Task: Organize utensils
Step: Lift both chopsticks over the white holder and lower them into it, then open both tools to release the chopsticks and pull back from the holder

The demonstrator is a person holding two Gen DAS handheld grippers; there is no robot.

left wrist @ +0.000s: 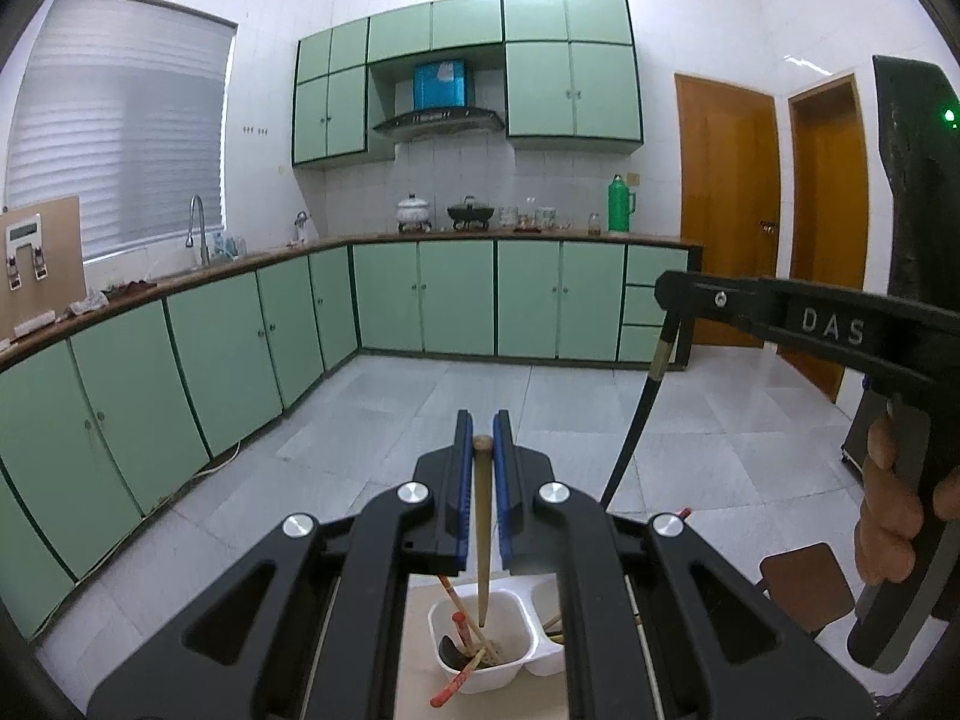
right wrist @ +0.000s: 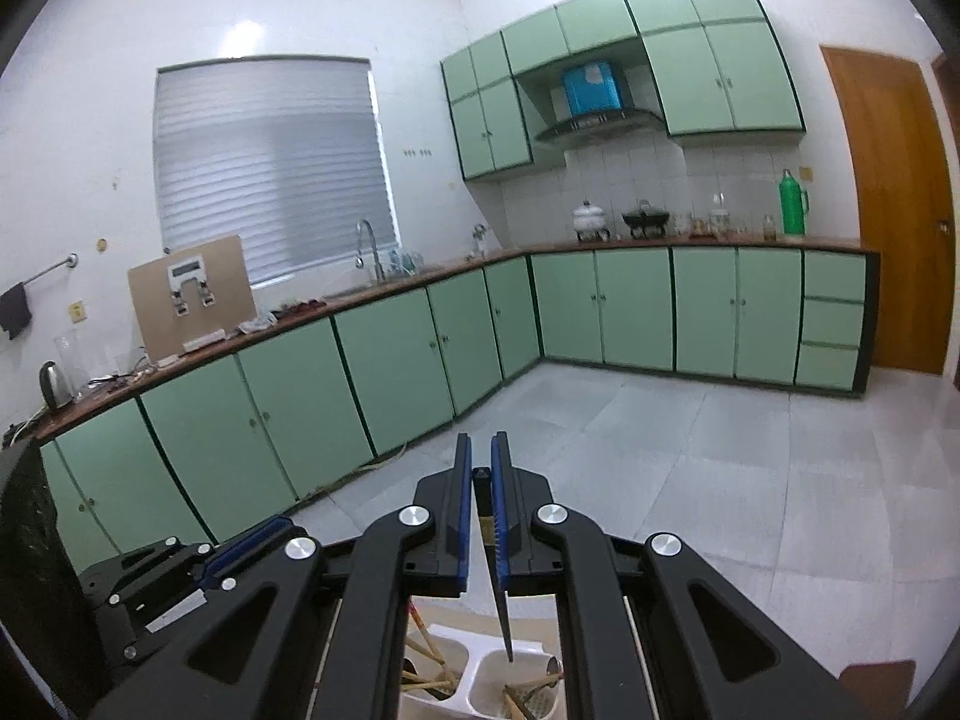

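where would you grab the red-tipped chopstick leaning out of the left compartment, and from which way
Grip the red-tipped chopstick on its upper shaft, just below the red top end. That part stands above the rim of the white holder with nothing touching it, while its lower end is buried among other utensils. Come down from above, pads across the thin shaft and tilted along its lean. The left tongs are already shut on the wooden chopstick.

The only readable text is "DAS", in raised pale capitals on the black body of the right gripper (left wrist: 675,306), seen from the left wrist camera along the bar that runs toward the hand. A small display (right wrist: 185,269) on a board leaning at the counter shows a pale strip, too small to read. The blue box (left wrist: 440,84) above the range hood carries a white mark that cannot be made out.
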